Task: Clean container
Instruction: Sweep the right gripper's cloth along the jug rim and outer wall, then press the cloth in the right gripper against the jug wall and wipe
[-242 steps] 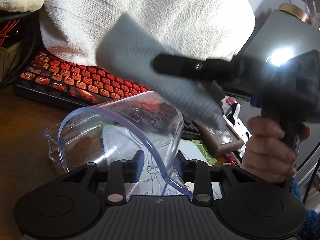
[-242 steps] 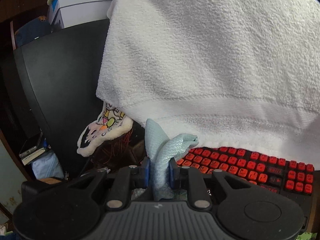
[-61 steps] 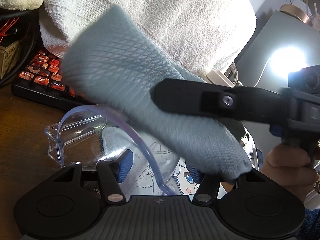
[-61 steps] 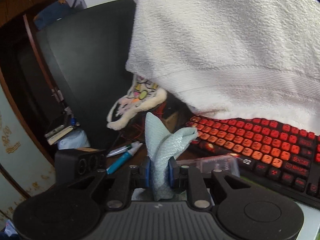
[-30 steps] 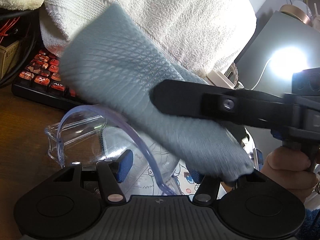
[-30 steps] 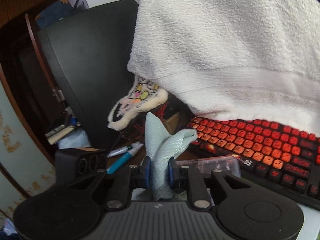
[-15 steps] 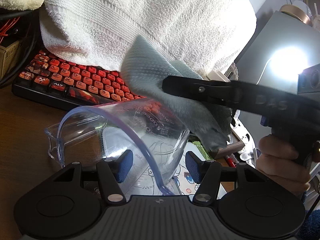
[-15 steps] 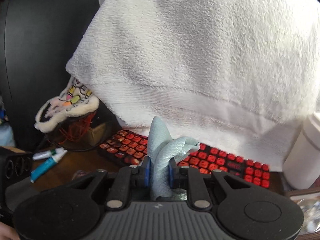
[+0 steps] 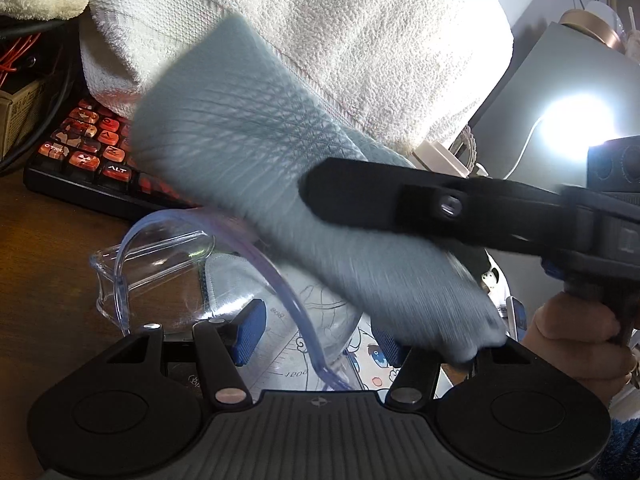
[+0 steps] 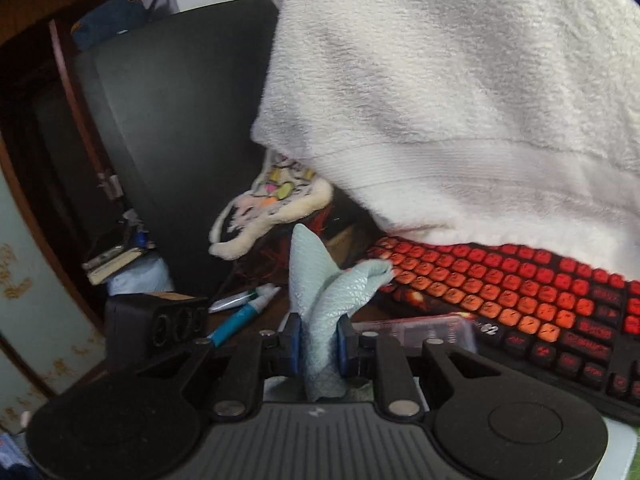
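Observation:
A clear plastic measuring container (image 9: 160,256) with a curved handle lies tilted between the blue pads (image 9: 248,332) of my left gripper (image 9: 316,340), which is shut on it. A light blue cloth (image 9: 256,152), blurred by motion, spreads over the container's mouth and hides most of its body. One black finger (image 9: 400,208) of the right gripper reaches in from the right, held by a hand (image 9: 580,340). In the right wrist view my right gripper (image 10: 319,344) is shut on the bunched cloth (image 10: 328,284). Just beyond it shows the container's clear edge (image 10: 420,330).
A black keyboard with red keys (image 10: 520,292) lies behind the container, half under a hanging white towel (image 9: 320,40). A bright lamp (image 9: 572,128) glares at right. Pens (image 10: 240,312) and a plush toy (image 10: 272,208) sit at left on the wooden desk (image 9: 48,280).
The right gripper has swung back left and brought the cloth over the container's mouth, after pulling away half a second ago. The left gripper still holds the container in place.

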`<state>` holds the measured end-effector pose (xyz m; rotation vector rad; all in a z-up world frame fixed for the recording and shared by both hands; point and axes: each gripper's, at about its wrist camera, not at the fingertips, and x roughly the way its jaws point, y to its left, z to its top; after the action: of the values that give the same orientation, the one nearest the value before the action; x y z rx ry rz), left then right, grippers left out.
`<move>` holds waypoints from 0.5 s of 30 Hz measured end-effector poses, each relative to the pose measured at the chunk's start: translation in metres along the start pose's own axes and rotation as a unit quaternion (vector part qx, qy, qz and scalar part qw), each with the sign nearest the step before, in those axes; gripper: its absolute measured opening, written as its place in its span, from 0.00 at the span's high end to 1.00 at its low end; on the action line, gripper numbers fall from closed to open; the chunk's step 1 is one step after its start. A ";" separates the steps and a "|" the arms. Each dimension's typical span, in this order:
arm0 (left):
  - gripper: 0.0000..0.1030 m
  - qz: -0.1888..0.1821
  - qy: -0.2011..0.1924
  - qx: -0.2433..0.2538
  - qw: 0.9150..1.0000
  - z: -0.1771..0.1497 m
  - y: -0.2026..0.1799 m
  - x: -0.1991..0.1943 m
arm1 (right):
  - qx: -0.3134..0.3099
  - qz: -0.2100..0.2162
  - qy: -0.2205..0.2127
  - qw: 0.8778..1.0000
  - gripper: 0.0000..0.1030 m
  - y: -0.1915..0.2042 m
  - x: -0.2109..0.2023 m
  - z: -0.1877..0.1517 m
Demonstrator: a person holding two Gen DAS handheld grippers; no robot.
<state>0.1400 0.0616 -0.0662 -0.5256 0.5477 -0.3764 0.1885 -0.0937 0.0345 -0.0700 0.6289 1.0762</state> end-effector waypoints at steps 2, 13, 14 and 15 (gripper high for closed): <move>0.44 0.000 0.000 0.000 1.000 0.000 0.001 0.000 | -0.012 -0.053 -0.010 0.998 0.84 0.003 0.000 0.000; 0.44 0.000 -0.001 -0.001 1.000 0.002 0.000 0.000 | 0.005 -0.103 -0.023 0.994 0.84 -0.003 0.002 0.003; 0.44 0.000 -0.001 -0.001 1.000 0.002 0.000 0.000 | 0.009 -0.101 -0.023 0.995 0.84 -0.004 0.002 0.004; 0.44 0.000 -0.001 -0.001 1.000 0.002 0.000 0.000 | 0.013 -0.099 -0.023 0.995 0.84 -0.005 0.002 0.004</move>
<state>0.1411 0.0623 -0.0653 -0.5286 0.5469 -0.3762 0.1949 -0.0934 0.0357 -0.0835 0.5808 0.8760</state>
